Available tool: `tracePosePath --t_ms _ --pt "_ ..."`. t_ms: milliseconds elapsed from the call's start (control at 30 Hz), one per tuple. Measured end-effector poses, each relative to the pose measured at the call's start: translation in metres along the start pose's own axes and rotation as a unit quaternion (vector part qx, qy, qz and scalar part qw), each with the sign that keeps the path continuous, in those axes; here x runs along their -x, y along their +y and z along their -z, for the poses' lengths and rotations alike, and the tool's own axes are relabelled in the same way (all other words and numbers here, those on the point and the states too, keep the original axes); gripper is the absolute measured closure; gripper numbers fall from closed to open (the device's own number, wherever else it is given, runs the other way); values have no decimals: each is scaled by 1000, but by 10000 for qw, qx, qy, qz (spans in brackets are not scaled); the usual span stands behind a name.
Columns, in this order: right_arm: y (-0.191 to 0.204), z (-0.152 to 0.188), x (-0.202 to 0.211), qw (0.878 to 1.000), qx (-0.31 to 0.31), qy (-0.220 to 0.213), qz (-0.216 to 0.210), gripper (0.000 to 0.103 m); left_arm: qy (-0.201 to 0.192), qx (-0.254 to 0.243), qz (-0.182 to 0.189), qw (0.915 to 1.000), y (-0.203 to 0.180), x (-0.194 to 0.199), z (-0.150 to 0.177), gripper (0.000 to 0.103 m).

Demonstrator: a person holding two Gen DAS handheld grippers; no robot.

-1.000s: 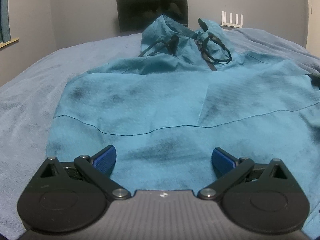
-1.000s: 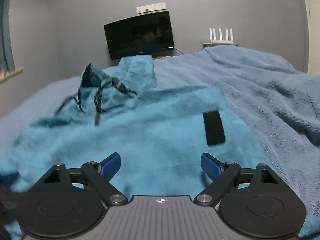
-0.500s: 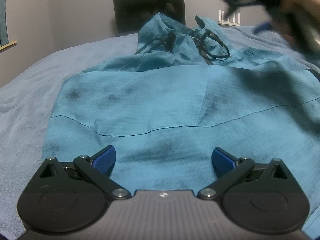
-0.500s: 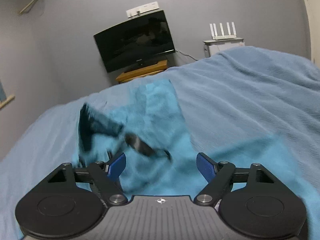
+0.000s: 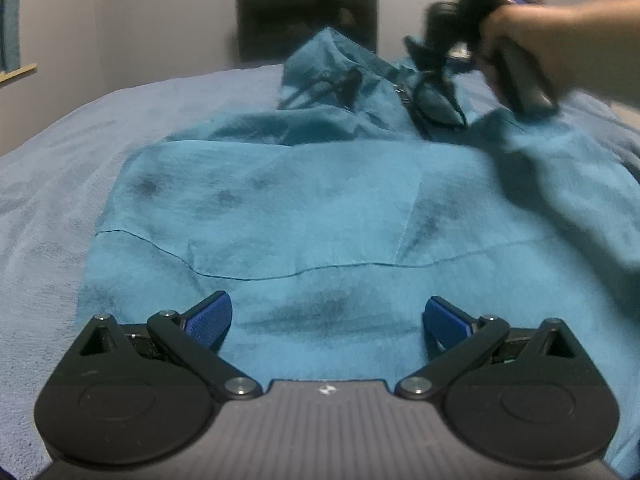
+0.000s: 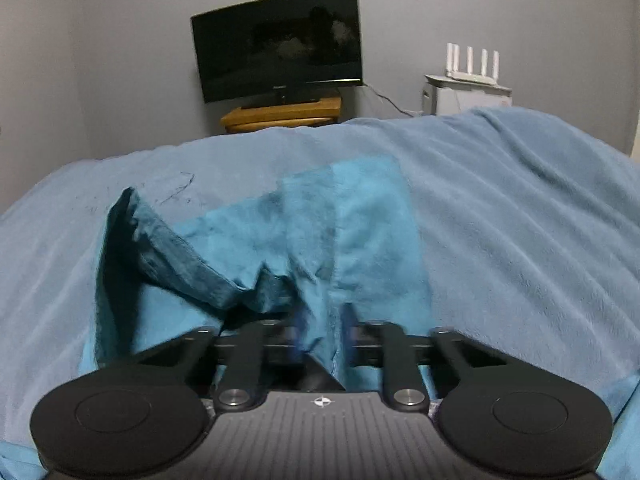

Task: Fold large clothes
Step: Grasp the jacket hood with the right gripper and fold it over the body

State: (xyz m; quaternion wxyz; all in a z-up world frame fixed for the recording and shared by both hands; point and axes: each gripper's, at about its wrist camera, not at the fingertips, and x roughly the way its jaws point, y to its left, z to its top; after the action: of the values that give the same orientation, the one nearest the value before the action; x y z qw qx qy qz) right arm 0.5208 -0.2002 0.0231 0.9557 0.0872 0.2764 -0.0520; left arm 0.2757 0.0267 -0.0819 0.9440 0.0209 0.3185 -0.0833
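Observation:
A large teal hooded jacket [image 5: 320,208] lies spread on the bed, its hood and black drawcords [image 5: 436,108] at the far end. My left gripper [image 5: 327,320] is open and empty, low over the jacket's near hem. My right gripper [image 6: 322,338] is shut on a fold of the teal fabric [image 6: 320,248] near the hood; its blue pads are blurred with the cloth pinched between them. In the left wrist view the right gripper [image 5: 440,64] and the hand holding it show over the hood.
A light blue blanket [image 6: 520,216] covers the bed. Behind the bed stand a dark TV [image 6: 280,56] on a wooden stand [image 6: 280,114] and a white router [image 6: 472,60] on a cabinet. A window sill [image 5: 16,70] is at the left.
My right gripper moved forward to the hood end and closed on the fabric. The left gripper has stayed open near the hem.

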Motion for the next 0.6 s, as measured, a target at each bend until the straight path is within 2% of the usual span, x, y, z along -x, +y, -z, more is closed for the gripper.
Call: tracePosePath --t_ms 100,200,367,400,433,500,600 --pt "-16 10 25 9990 -222 -333 -206 96 -17 144 -4 9999 3 3 -4 0" --pt "-31 24 59 9961 -127 -772 -415 97 -16 133 10 9999 4 4 -3 0" --pt "-45 59 133 9843 550 -1526 -701 97 -48 -91 -75 9999 -2 3 2 0" --pt "-47 70 147 9815 691 -1629 -737 102 -48 -70 -60 9999 -1 3 2 0" --pt "-50 84 162 9786 826 -1735 -735 103 -47 -54 -43 10000 0 1 1 0" --pt "-56 111 183 9757 1048 -1771 -750 103 -61 -65 -34 10000 1 2 2 0" --pt "-70 141 194 9830 1017 -1395 -633 102 -74 -83 -39 9999 0 2 2 0"
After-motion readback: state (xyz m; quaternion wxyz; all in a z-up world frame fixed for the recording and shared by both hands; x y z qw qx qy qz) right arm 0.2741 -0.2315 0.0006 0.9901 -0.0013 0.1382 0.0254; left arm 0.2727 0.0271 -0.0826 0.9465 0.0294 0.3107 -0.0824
